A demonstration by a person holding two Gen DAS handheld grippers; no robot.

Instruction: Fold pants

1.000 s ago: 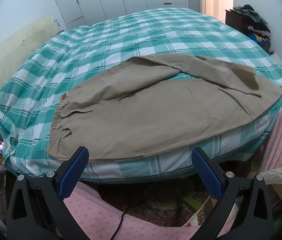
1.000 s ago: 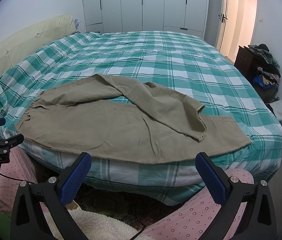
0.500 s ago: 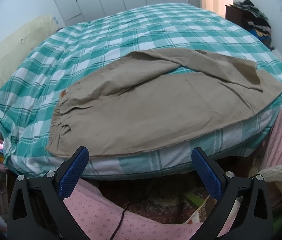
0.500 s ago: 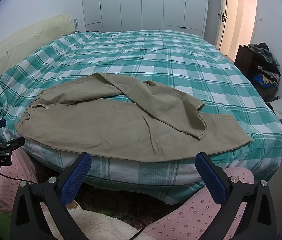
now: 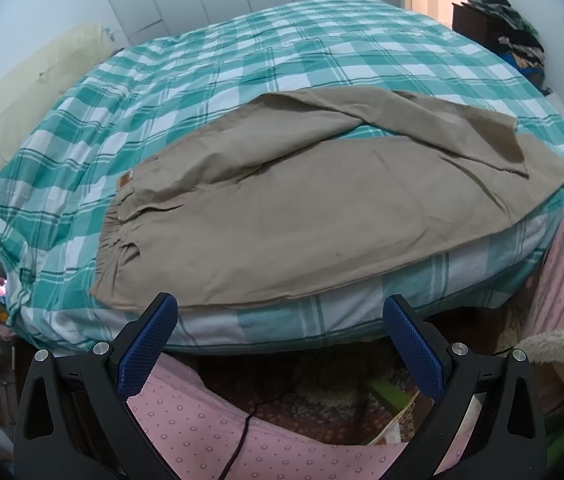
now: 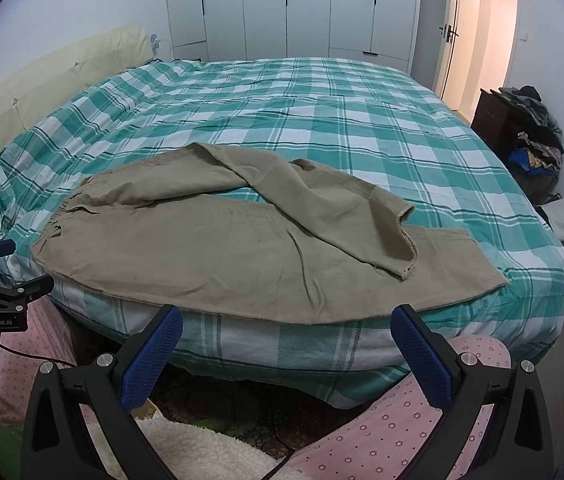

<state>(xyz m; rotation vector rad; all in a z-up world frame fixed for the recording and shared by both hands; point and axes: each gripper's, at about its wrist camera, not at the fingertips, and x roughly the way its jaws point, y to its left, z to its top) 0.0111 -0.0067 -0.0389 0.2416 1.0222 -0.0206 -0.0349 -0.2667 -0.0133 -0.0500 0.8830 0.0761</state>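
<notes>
Pants spread out, folding barely begun

I hold the left gripper point(image 5: 280, 340) and right gripper point(image 6: 285, 350) with fingers spread wide, empty; the khaki pants point(image 5: 321, 208) lie just beyond both fingertips on the checked bed point(image 6: 321, 120), one leg flopped across the other. My left view shows the waistband label; my right shows the frayed cuff.

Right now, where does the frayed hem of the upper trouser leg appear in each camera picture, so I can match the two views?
Left wrist view: the hem is at the upper right, lying across the lower leg.
Right wrist view: the hem is right of centre.
Shared landmark: the pile of clothes beside the bed.
</notes>
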